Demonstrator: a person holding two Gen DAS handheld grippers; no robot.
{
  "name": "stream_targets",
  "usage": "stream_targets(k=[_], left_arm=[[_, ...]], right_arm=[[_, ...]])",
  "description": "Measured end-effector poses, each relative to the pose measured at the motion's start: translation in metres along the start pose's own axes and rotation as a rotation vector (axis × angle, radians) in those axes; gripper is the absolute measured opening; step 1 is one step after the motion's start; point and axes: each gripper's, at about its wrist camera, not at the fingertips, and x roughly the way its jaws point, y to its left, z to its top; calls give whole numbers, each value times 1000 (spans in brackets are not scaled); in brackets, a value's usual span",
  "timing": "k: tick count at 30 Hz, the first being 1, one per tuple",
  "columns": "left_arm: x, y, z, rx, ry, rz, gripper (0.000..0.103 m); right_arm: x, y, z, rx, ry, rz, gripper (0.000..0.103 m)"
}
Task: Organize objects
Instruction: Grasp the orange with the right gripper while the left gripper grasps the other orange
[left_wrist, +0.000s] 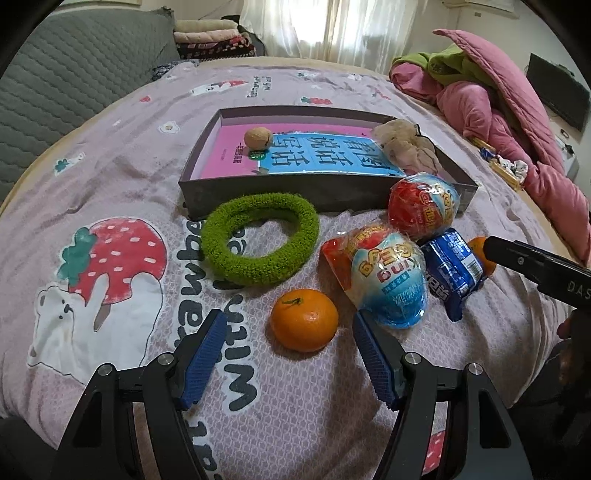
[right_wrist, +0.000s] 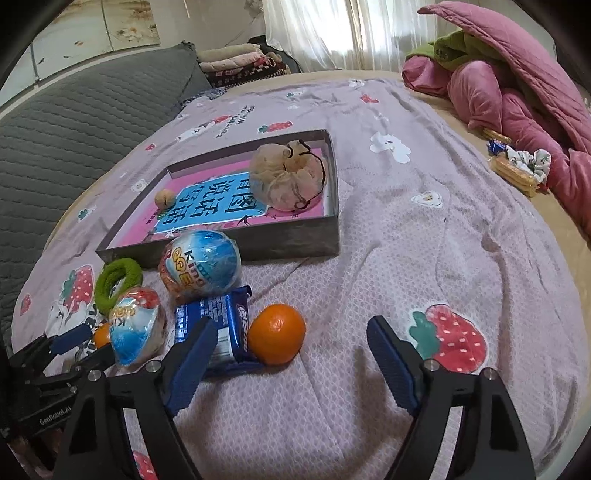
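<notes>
A shallow dark box (left_wrist: 258, 194) (right_wrist: 258, 243) lies on the bed, holding a pink-and-blue book (left_wrist: 314, 153), a walnut (left_wrist: 258, 137) and a beige hair net (right_wrist: 291, 177). In front lie a green fuzzy ring (left_wrist: 258, 240), two wrapped toy eggs (left_wrist: 388, 280) (left_wrist: 424, 206), a blue biscuit pack (left_wrist: 452, 271) and two oranges. My left gripper (left_wrist: 288, 328) is open, its fingers either side of one orange (left_wrist: 304, 319). My right gripper (right_wrist: 291, 334) is open with the other orange (right_wrist: 277, 334) between its fingers.
The bed has a lilac strawberry-print cover (right_wrist: 424, 240). Pink and green quilts (right_wrist: 517, 92) are heaped at the far right, with snack packs (right_wrist: 513, 170) beside them. A grey quilted cushion (left_wrist: 74, 74) and folded blankets (left_wrist: 210, 37) sit at the far left.
</notes>
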Motion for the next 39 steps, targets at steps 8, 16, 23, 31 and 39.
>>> stream_targets(k=[8, 16, 23, 31, 39], left_arm=[[11, -3, 4, 4, 3, 1, 67], [20, -10, 7, 14, 17, -16, 51], [23, -13, 10, 23, 11, -24, 38], [20, -11, 10, 17, 1, -33, 37], [5, -11, 6, 18, -22, -44, 37]], right_arm=[[15, 2, -2, 14, 39, 6, 70], [24, -3, 0, 78, 62, 72, 58], [22, -16, -7, 148, 75, 157, 42], [15, -9, -6, 74, 37, 140, 36], [-4, 1, -9, -11, -42, 100, 35]])
